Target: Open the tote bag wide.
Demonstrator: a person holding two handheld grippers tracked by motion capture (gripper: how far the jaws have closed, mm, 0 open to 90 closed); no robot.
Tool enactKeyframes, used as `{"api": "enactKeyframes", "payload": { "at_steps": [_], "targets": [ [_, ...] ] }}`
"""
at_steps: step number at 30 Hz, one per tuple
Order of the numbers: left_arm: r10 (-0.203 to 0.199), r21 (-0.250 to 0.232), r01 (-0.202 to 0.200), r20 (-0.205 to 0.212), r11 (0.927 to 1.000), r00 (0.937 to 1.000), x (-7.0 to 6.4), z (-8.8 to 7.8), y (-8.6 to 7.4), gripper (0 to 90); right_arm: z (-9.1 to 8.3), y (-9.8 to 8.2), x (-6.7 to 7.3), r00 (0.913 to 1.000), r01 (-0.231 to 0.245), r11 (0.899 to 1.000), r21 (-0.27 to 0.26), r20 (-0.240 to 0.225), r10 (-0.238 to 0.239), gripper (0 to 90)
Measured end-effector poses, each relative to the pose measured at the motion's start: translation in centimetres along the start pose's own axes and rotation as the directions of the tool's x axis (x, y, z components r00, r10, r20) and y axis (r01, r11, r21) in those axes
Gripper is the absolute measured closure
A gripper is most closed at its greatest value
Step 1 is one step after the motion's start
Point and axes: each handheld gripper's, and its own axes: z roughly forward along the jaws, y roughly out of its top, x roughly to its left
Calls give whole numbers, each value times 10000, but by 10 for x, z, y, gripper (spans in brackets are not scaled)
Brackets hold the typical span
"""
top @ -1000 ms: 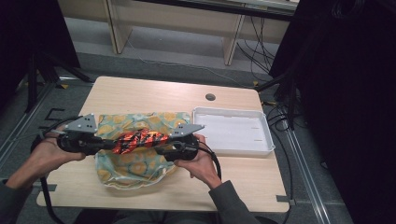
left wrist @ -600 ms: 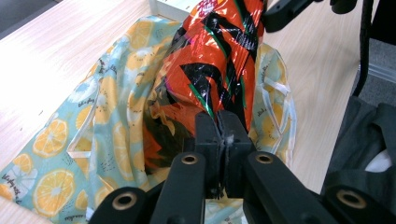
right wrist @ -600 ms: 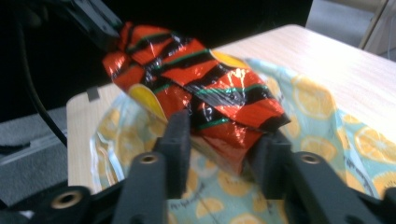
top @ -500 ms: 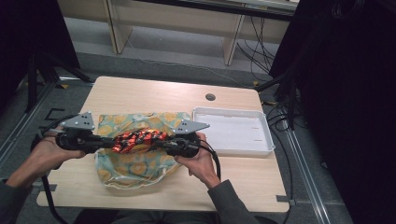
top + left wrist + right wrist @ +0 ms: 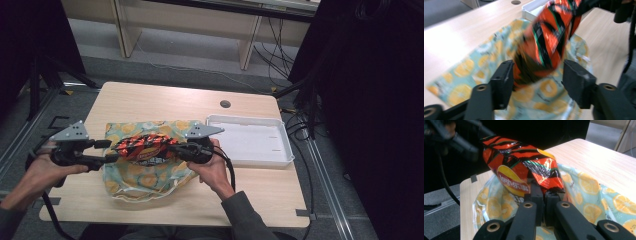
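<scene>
Over bag point(image 5: 145, 175), R claw point(image 5: 543, 192) pinching chips point(image 5: 524, 167)

chip bag point(image 5: 521, 167): glossy crinkled foil | bag point(image 5: 145, 175): thin shiny plastic | table point(image 5: 165, 100): smooth matt wood | tray point(image 5: 250, 145): white plastic

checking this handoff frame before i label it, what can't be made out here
- Chip bag, left gripper view: motion blur smears its print; its top is cut off by the frame edge.
- Left gripper has just been opening; whether its left pad touches the bag is lost to blur.
- Right gripper, right gripper view: shut on the bag's end, hiding the seam.
- Fruit-print bag, high view: its inside is hidden by folds.
</scene>
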Motion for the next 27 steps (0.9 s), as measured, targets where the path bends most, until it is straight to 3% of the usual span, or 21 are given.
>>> {"api": "enactKeyframes", "payload": {
  "at_steps": [1, 2, 4, 5, 6, 7, 8, 9, 11, 13, 14, 16, 17, 18, 19, 20, 22, 23, 24, 25, 27],
  "targets": [
    [0, 0, 0, 0, 10000, 10000, 0, 0, 0, 364, 0, 0, 0, 10000, 0, 10000, 0, 0, 0, 898],
    [-154, 52, 154, -97, 9999, 9998, 0, 1, -7, 364, -2, 2, 0, 10000, -70, 9998, 165, -4, 70, 898],
    [-558, 158, 566, -445, 9983, 9974, 0, 8, -22, 317, -1, 4, -3, 10000, 14, 10000, -35, -65, -14, 900],
    [-690, 502, 720, -590, 9961, 9959, 2, 16, -36, 282, -1, 6, -5, 9999, -100, 9999, 4, -117, 100, 900],
    [-690, 502, 720, -590, 9961, 9959, 2, 16, -36, 274, -1, 6, -5, 9999, -100, 9999, 4, -117, 100, 900],
    [-973, 653, 1027, -810, 9926, 9920, 1, 22, -45, 270, -1, 9, -6, 9997, -148, 9999, -21, -218, 148, 900],
    [-973, 653, 1027, -810, 9926, 9920, 1, 22, -45, 259, -1, 9, -6, 9997, -148, 9999, -21, -218, 148, 900],
    [-791, 1067, 892, -949, 9903, 9923, 1, 24, -49, 251, 1, 13, -5, 9987, -330, 9995, -10, -378, 329, 900],
    [-862, 860, 955, -1055, 9917, 9907, -1, 25, -50, 246, 1, 15, -3, 9984, -497, 9988, -10, -253, 497, 900],
    [-856, 865, 964, -1205, 9916, 9890, 1, 23, -51, 223, 3, 26, -1, 9986, -272, 9996, -1, -444, 271, 900],
    [-1105, 843, 1210, -1202, 9891, 9866, 1, 23, -52, 217, 4, 29, 1, 9984, -242, 9997, -101, -508, 237, 900],
    [-859, 972, 978, -1196, 9904, 9891, 4, 21, -53, 217, 4, 33, 2, 9985, -69, 9999, -88, -541, 64, 900],
    [-972, 748, 1080, -1360, 9913, 9859, 6, 19, -56, 222, 6, 40, 4, 9970, 51, 9997, -249, -775, -70, 900],
    [-972, 748, 1080, -1360, 9913, 9859, 6, 19, -56, 234, 5, 42, 7, 9969, -180, 9995, -245, -768, 161, 900],
    [-917, 858, 1050, -1462, 9908, 9850, 7, 16, -58, 237, 5, 46, 7, 9962, -34, 9994, -342, -876, 4, 900],
    [-917, 858, 1050, -1462, 9908, 9850, 7, 16, -58, 234, 4, 49, 9, 9958, -217, 9991, -354, -894, 185, 900],
    [-927, 913, 1091, -1680, 9898, 9814, 9, 15, -62, 234, 0, 57, 12, 9917, -443, 9978, -500, -1227, 379, 900],
    [-927, 913, 1091, -1680, 9898, 9814, 9, 15, -62, 233, -2, 60, 13, 9911, -448, 9971, -616, -1279, 366, 900],
    [-958, 928, 1155, -1948, 9890, 9762, 8, 16, -63, 231, -3, 64, 14, 9888, -504, 9961, -729, -1439, 395, 900],
    [-1048, 731, 1211, -1961, 9899, 9750, 8, 17, -64, 227, -6, 68, 15, 9870, -566, 9954, -779, -1549, 440, 900],
    [-1049, 795, 1226, -1972, 9893, 9747, 8, 16, -64, 226, -8, 72, 14, 9875, -421, 9949, -921, -1555, 273, 900]
  ]
}}
